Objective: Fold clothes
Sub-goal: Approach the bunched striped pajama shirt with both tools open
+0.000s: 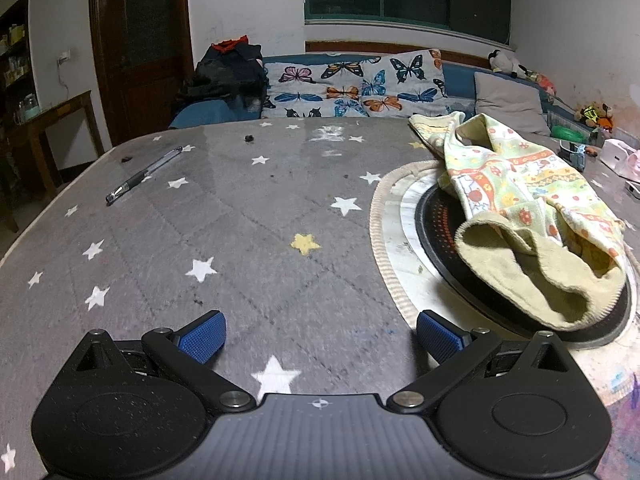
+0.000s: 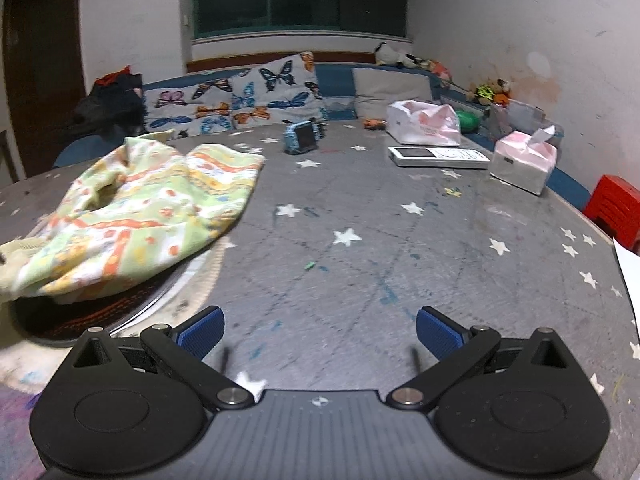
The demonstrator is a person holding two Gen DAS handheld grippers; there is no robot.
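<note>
**Garment Unfolded, Both Grippers Empty**

The left gripper (image 1: 320, 338) is held above the grey star-printed tablecloth (image 1: 240, 220) with its blue pads spread wide, and nothing is gripped. The right gripper (image 2: 319, 334) is likewise spread wide and empty. The patterned garment (image 1: 532, 208) (pale green and yellow, with orange prints) is seen crumpled over a dark round plate (image 1: 436, 216) set into the table, to the right of the left gripper and to the left of the right one. A pen (image 1: 144, 176) is seen at far left, and a tissue box (image 2: 524, 162) at far right.
</note>
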